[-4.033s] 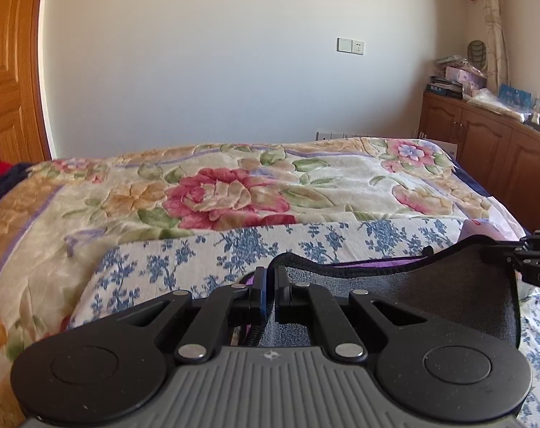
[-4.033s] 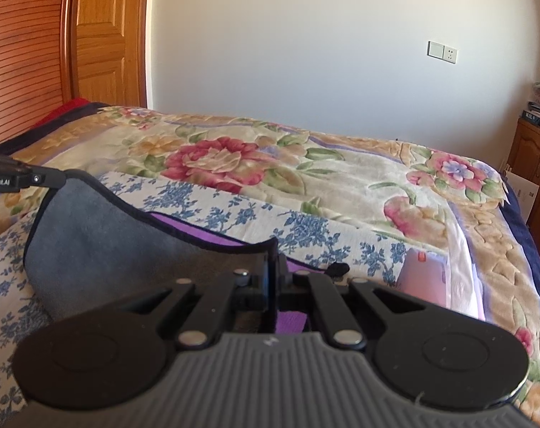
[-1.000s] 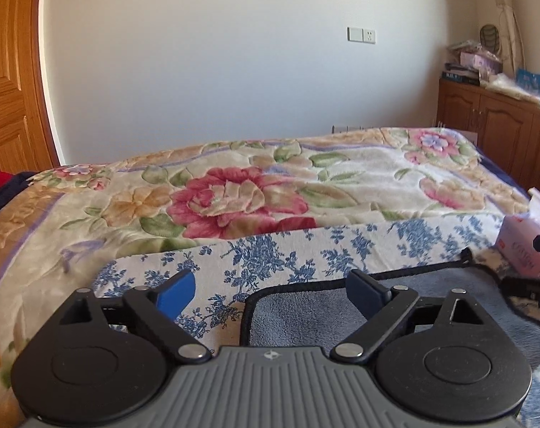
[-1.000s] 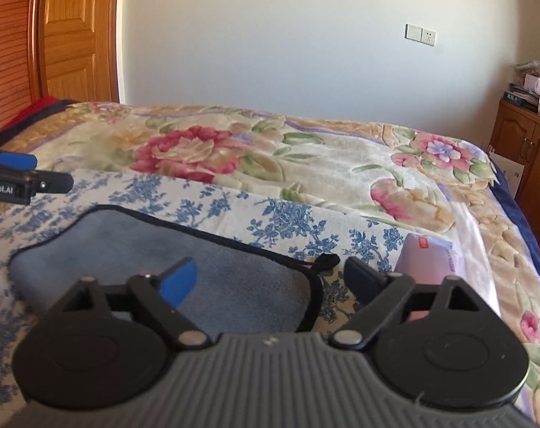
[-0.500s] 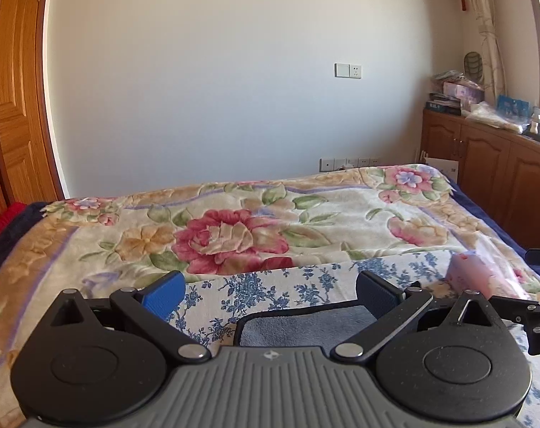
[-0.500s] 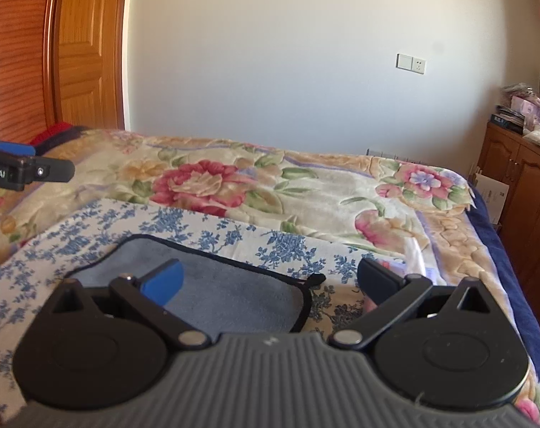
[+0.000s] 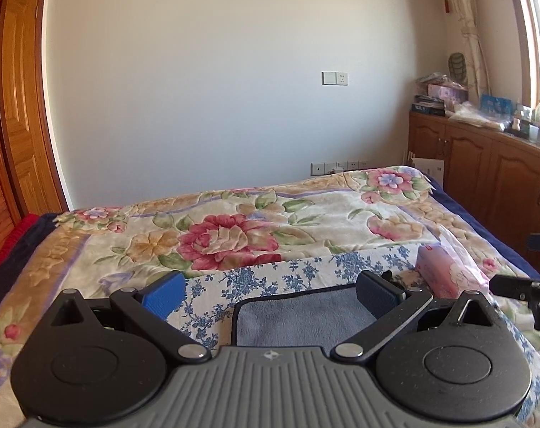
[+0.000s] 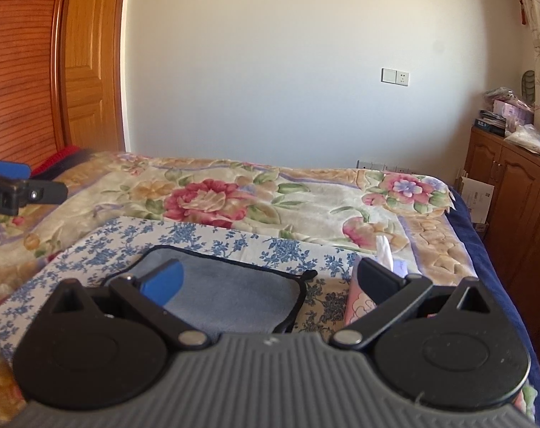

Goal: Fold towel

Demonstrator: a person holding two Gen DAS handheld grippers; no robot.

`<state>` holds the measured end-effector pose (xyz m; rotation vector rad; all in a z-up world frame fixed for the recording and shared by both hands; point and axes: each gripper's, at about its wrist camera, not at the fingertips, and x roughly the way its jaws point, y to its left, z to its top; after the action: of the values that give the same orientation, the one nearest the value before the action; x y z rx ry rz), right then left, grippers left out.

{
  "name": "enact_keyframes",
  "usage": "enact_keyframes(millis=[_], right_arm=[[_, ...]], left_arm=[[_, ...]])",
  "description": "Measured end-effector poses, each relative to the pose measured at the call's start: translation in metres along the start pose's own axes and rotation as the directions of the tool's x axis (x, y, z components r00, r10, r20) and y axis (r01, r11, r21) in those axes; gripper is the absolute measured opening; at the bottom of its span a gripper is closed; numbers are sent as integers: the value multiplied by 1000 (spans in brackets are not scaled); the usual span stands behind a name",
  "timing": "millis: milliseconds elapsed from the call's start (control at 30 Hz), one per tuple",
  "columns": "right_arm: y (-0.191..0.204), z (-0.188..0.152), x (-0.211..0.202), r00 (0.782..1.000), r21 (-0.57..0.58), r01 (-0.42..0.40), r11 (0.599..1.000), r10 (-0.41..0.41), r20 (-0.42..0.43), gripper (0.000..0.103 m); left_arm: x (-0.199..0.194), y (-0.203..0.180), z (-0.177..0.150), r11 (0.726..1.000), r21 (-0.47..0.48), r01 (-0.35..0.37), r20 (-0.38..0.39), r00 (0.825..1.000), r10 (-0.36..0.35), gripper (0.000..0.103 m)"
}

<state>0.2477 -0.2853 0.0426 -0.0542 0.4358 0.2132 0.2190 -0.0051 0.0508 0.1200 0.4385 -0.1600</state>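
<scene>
A grey towel (image 7: pixel 302 317) with dark trim lies flat and folded on a blue-flowered cloth (image 7: pixel 270 274) on the bed; it also shows in the right wrist view (image 8: pixel 227 296). My left gripper (image 7: pixel 270 294) is open and empty, held above the towel's near edge. My right gripper (image 8: pixel 270 280) is open and empty, above the towel's right side. The right gripper's fingers (image 7: pixel 519 287) show at the right edge of the left wrist view, and the left gripper's fingers (image 8: pixel 20 192) at the left edge of the right wrist view.
A pink tissue pack (image 7: pixel 444 271) lies just right of the towel, also in the right wrist view (image 8: pixel 359 303). The bed carries a floral quilt (image 7: pixel 234 235). Wooden cabinets (image 7: pixel 484 178) with clutter stand at the right, a wooden door (image 8: pixel 84 71) at the left.
Both grippers, shut on the towel four seconds ago, have let go and opened. Over the last second both have risen and drawn back, so the towel looks smaller and lower.
</scene>
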Motion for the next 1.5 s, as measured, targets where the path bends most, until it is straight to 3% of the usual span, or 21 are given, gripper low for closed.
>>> enact_keyframes(millis=[533, 967, 1500], right_arm=[[7, -10, -61, 999, -14, 32, 999, -32, 37, 103], [28, -18, -94, 997, -34, -2, 999, 4, 74, 103], [44, -66, -125, 999, -34, 13, 999, -11, 52, 103]], left_arm=[[-67, -10, -18, 1000, 8, 15, 20, 1000, -15, 103], [-106, -13, -42, 1000, -1, -9, 37, 999, 9, 103], [-146, -20, -80, 999, -2, -37, 47, 998, 37, 103]])
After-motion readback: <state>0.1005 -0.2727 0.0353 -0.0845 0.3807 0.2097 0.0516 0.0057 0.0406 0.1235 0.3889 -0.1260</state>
